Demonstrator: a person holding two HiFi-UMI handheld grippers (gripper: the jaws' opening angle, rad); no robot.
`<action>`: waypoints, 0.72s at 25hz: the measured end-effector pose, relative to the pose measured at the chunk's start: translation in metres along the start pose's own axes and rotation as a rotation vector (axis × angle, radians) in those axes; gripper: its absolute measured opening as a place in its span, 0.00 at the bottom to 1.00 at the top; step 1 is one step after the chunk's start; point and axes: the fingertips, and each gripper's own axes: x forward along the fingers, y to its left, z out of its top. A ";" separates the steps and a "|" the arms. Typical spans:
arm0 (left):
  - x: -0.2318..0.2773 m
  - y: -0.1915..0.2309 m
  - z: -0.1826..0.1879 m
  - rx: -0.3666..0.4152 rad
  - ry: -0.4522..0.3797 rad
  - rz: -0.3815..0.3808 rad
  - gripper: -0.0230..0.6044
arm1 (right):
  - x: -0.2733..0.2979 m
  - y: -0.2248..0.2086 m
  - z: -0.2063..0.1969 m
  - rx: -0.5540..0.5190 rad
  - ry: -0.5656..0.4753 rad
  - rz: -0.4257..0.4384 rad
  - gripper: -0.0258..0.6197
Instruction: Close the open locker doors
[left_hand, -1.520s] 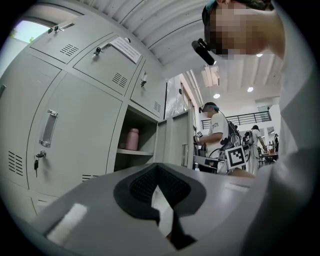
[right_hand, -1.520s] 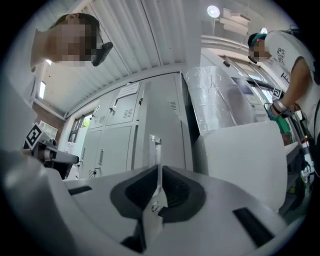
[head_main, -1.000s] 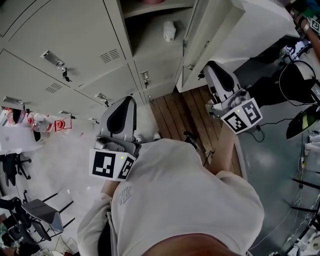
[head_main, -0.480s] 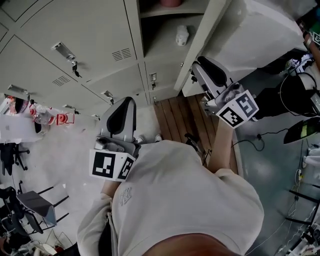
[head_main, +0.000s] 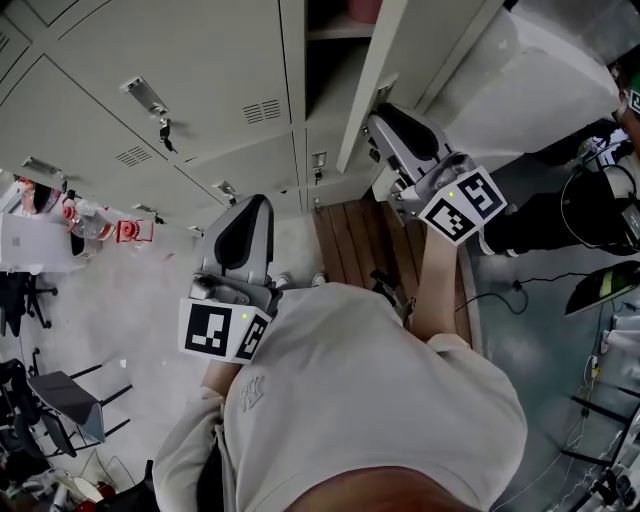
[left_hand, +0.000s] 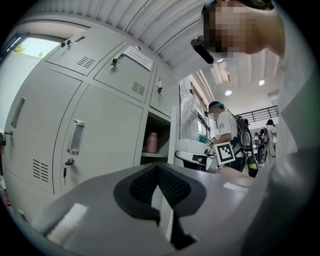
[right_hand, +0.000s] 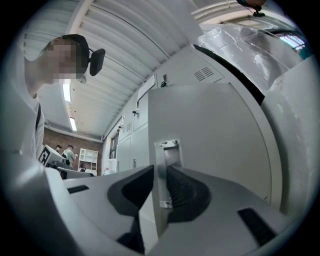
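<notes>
A grey locker door (head_main: 385, 60) stands ajar over a compartment that holds a pink bottle (left_hand: 151, 142). My right gripper (head_main: 377, 122) is at the door's free edge, about handle height. In the right gripper view the door (right_hand: 210, 135) fills the frame. Its edge, with a metal latch plate (right_hand: 167, 150), runs down between the two jaws of my right gripper (right_hand: 160, 172), which is shut on it. My left gripper (head_main: 252, 205) hangs lower, away from the lockers, touching nothing. In the left gripper view its pads meet, so my left gripper (left_hand: 157, 172) is shut and empty.
Closed lockers (head_main: 180, 90) with keys in their locks fill the left of the wall. A wooden platform (head_main: 350, 235) lies below the open locker. A large white wrapped object (head_main: 520, 70) stands right of the door. Office chairs (head_main: 65, 400) at left, cables (head_main: 600, 200) at right, other people beyond.
The door has swung left toward the locker, narrowing the opening, and my right gripper has moved left with it. My left gripper has stayed where it was.
</notes>
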 end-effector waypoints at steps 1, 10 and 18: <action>0.000 0.003 0.000 0.000 0.000 0.005 0.03 | 0.006 -0.001 -0.001 0.002 0.002 0.000 0.13; -0.003 0.036 0.004 0.004 0.002 0.056 0.03 | 0.054 -0.011 -0.009 -0.050 0.036 -0.038 0.13; 0.007 0.065 0.006 0.000 0.009 0.063 0.03 | 0.088 -0.029 -0.016 -0.080 0.055 -0.112 0.13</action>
